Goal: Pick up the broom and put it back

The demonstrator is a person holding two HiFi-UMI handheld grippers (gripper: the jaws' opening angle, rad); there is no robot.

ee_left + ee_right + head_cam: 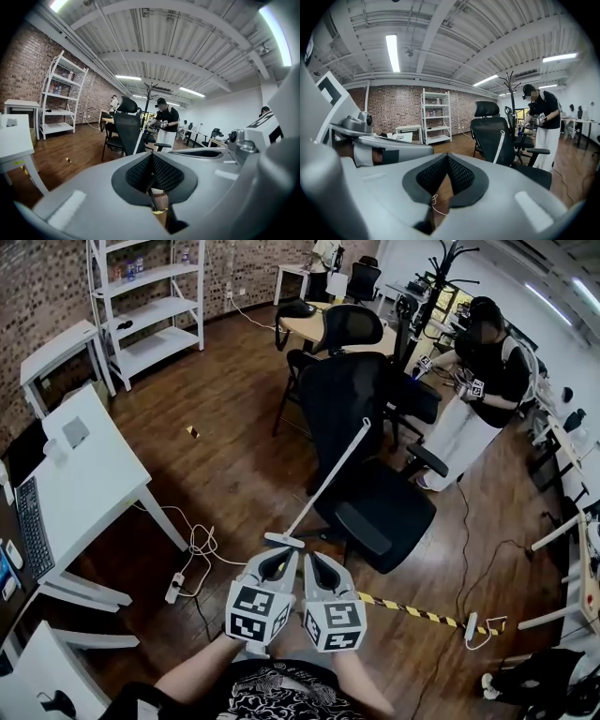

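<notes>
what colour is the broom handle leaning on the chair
The broom handle is white; clearest in the head view.

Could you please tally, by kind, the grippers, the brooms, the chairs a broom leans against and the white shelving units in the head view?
Grippers: 2, the left gripper and the right gripper
Brooms: 1, the broom
Chairs a broom leans against: 1, the black office chair
White shelving units: 1, the white shelving unit
Total: 5
</notes>
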